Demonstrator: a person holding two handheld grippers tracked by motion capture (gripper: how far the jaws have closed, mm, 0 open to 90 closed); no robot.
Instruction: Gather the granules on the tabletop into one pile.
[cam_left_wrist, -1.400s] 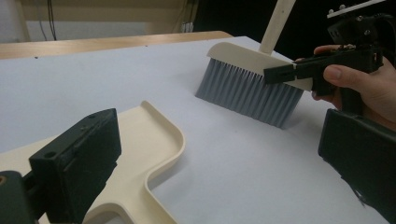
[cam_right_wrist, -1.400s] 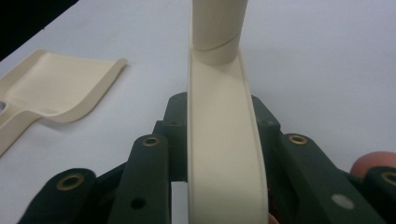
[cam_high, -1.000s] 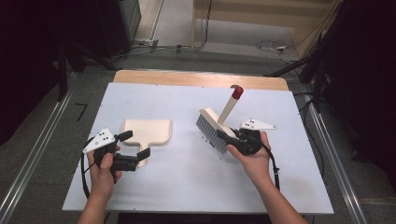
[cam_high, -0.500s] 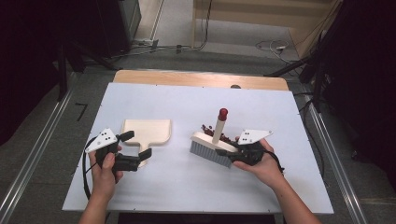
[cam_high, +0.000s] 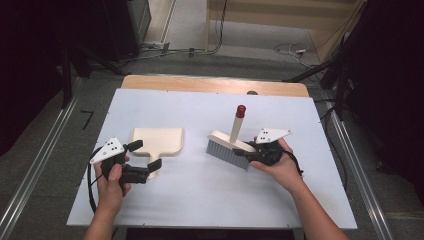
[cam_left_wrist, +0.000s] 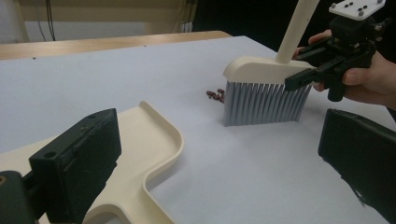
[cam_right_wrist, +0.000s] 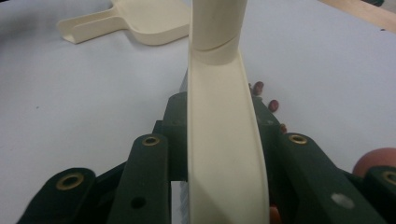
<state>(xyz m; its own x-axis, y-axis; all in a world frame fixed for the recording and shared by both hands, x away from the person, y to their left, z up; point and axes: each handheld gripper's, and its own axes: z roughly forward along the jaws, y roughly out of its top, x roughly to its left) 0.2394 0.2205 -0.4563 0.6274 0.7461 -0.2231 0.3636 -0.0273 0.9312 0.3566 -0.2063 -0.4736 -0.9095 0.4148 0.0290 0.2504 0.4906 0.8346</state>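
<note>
Right claw (cam_high: 243, 153) clamps brush (cam_high: 228, 145); beans (cam_left_wrist: 215, 94) half-hidden behind bristles. Left claw (cam_high: 146, 161) wide.

The high view looks forward and down from above the person's side, taking in the whole white surface (cam_high: 200, 200) from some way off. The left gripper view sits low, close to the surface, looking across it toward the brush (cam_left_wrist: 264, 93) and the right gripper (cam_left_wrist: 303, 70). The right gripper view looks along its own jaws, very close to the brush. All three views share the brush and the dustpan (cam_high: 157, 140).
</note>
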